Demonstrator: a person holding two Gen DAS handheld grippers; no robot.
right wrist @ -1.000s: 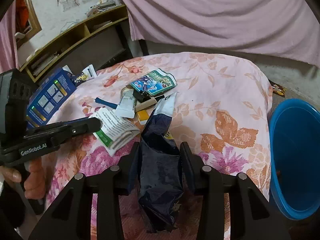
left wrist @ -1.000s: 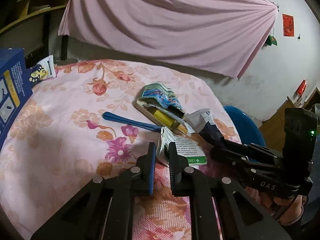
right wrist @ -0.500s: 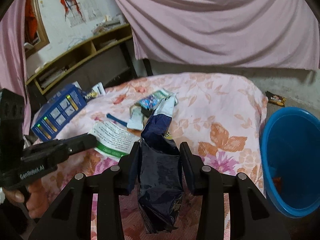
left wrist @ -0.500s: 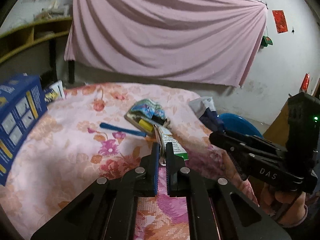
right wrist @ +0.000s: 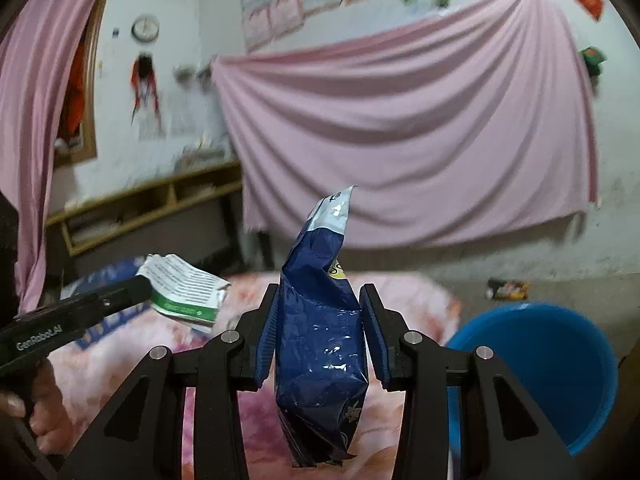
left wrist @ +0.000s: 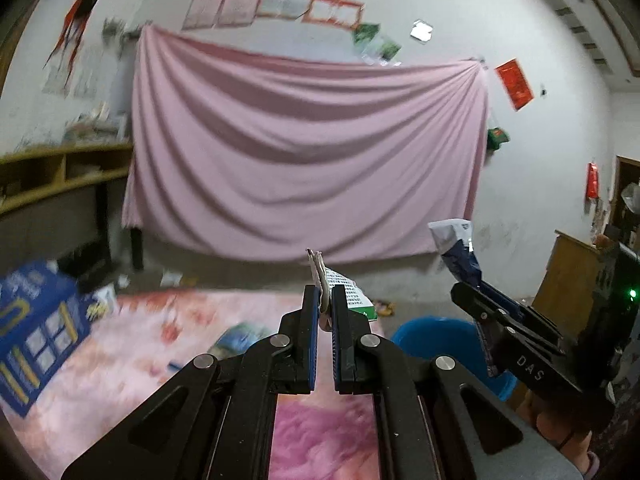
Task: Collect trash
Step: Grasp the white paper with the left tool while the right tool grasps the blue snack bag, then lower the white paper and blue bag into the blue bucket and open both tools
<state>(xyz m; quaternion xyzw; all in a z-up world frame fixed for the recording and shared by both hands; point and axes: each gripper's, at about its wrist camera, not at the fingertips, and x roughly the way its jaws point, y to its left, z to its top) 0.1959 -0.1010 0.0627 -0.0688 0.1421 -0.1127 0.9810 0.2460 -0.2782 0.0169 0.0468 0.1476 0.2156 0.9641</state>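
My left gripper (left wrist: 325,300) is shut on a folded white-and-green paper leaflet (left wrist: 348,294), which sticks up and to the right of the pads. The leaflet (right wrist: 182,292) also shows in the right wrist view, held clear above the bed. My right gripper (right wrist: 321,312) is shut on a dark blue snack bag (right wrist: 320,344) that stands upright between its pads, its torn silver top pointing up. In the left wrist view the same snack bag (left wrist: 460,256) rises from the right gripper (left wrist: 476,300) at the right. A blue bucket (right wrist: 548,364) stands on the floor at the bed's right side.
A bed with a pink floral cover (left wrist: 132,364) lies below both grippers. On it are a blue box (left wrist: 36,336) at the left and a colourful packet (left wrist: 240,334). A wooden shelf (right wrist: 140,208) lines the left wall. A wrapper (right wrist: 506,289) lies on the floor.
Both grippers have risen and tilted upward, lifting the leaflet and the snack bag off the bed. The views now show the pink curtain and wall, with the bed low in frame.
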